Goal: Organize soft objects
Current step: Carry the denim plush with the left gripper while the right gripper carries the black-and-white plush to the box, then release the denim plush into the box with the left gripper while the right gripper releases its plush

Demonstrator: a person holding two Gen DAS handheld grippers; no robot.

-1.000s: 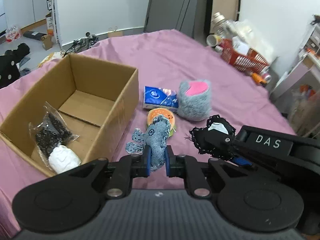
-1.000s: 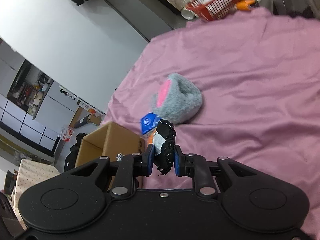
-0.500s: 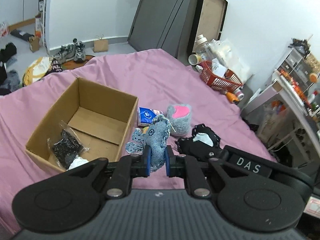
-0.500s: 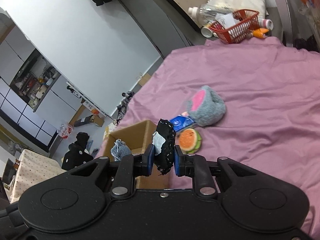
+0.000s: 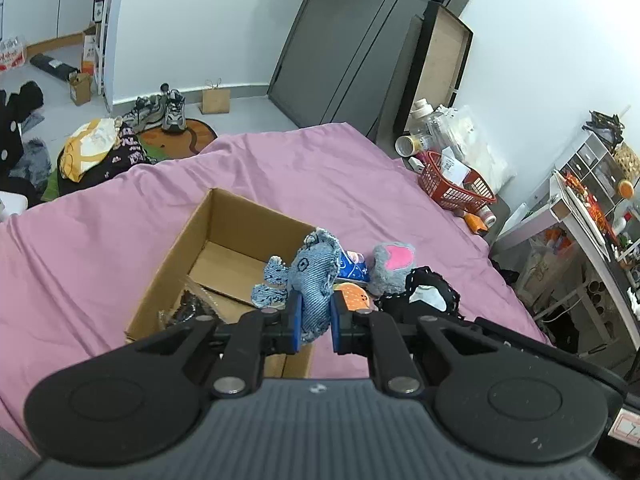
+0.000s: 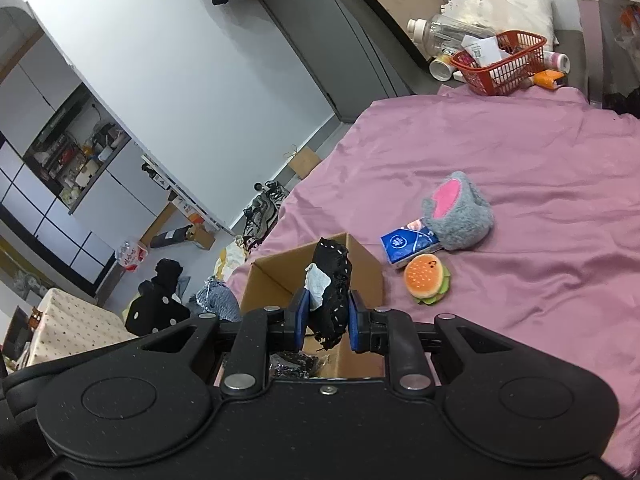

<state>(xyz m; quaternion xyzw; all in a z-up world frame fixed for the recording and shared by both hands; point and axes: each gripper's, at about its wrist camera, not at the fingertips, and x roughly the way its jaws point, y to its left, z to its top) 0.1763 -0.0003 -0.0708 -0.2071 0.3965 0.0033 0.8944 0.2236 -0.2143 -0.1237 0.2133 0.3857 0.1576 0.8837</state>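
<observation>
Both claws have risen above the bed: left claw (image 5: 313, 322) grips denim toy (image 5: 316, 276), right claw (image 6: 325, 322) grips black pouch (image 6: 330, 284). Transport step; next, release both over the cardboard box (image 5: 224, 240).

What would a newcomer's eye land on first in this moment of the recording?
Each gripper clamps a soft thing above the pink bedsheet: the left gripper a blue denim toy, the right gripper a black lacy piece. Beneath them sits an open cardboard box.
</observation>
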